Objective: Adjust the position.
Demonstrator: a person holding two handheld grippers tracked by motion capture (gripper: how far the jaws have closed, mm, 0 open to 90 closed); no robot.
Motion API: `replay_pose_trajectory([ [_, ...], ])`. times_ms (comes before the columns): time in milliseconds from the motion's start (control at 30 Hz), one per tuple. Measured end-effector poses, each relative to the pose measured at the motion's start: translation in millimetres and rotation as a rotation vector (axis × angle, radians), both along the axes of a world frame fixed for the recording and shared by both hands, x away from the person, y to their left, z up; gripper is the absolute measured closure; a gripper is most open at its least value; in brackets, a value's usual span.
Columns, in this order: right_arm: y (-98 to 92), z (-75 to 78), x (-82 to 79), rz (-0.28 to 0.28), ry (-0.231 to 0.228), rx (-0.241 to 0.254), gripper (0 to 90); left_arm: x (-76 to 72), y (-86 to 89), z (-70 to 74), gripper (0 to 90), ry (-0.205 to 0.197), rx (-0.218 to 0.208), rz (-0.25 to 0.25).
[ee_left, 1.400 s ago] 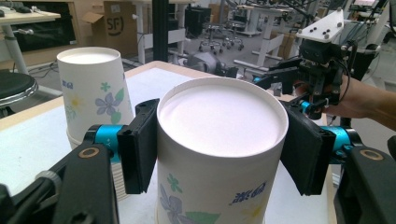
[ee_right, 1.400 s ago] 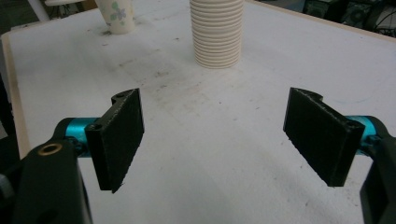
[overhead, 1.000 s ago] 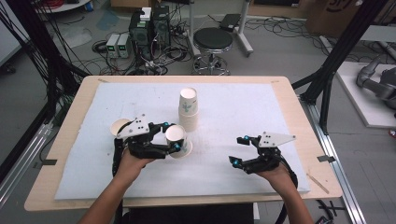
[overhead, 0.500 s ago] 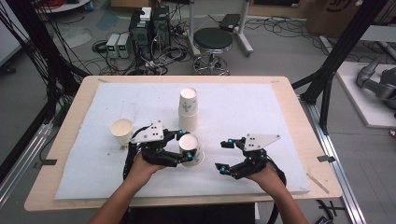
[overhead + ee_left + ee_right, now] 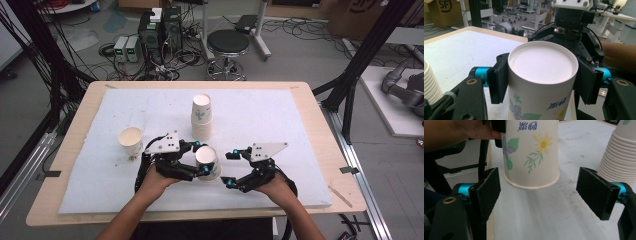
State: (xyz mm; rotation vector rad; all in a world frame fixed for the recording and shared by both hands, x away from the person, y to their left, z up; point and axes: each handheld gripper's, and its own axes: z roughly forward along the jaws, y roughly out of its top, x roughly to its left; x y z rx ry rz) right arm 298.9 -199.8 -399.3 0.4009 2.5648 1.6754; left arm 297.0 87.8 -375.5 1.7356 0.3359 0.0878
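Observation:
A flower-printed paper cup [image 5: 207, 161] is held bottom up, clear of the white mat, with my left gripper [image 5: 202, 160] shut on its sides. In the left gripper view the black pads [image 5: 499, 77] press the cup [image 5: 541, 75] from both sides below its flat white base. My right gripper [image 5: 229, 169] stands open just to the right of it, pointing at it. In the right gripper view the cup's [image 5: 531, 157] rolled rim hangs ahead of and above the wide gap of that gripper [image 5: 541, 192].
A tall stack of nested cups [image 5: 201, 117] stands mid-mat behind the grippers, close on the right in the right gripper view [image 5: 621, 157]. A single upright cup [image 5: 130, 141] sits at the left. The white mat [image 5: 280, 115] covers a wooden table.
My left gripper has carried the cup rightward, away from the single cup. The right gripper has moved left toward it, so the two now nearly meet.

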Motion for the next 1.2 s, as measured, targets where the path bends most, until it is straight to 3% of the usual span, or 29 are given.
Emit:
replay_pose_trajectory([
  [367, 16.2, -0.9, 1.0, 0.058, 0.010, 0.005, 20.2, -0.9, -6.8, 0.3, 35.3, 0.004, -0.005, -0.034],
  [900, 23.5, -4.2, 4.3, 0.067, 0.038, 0.026, 21.0, -1.5, -12.1, -1.0, 35.3, 0.015, -0.019, -0.060],
  [1000, 22.9, -5.4, 4.7, 0.086, 0.051, 0.037, 26.8, -1.2, -11.7, -0.8, 35.5, 0.016, -0.024, -0.061],
  [1200, 21.8, -6.6, 5.1, 0.090, 0.043, 0.036, 29.9, -1.1, -11.4, -1.7, 35.9, 0.019, -0.022, -0.061],
])
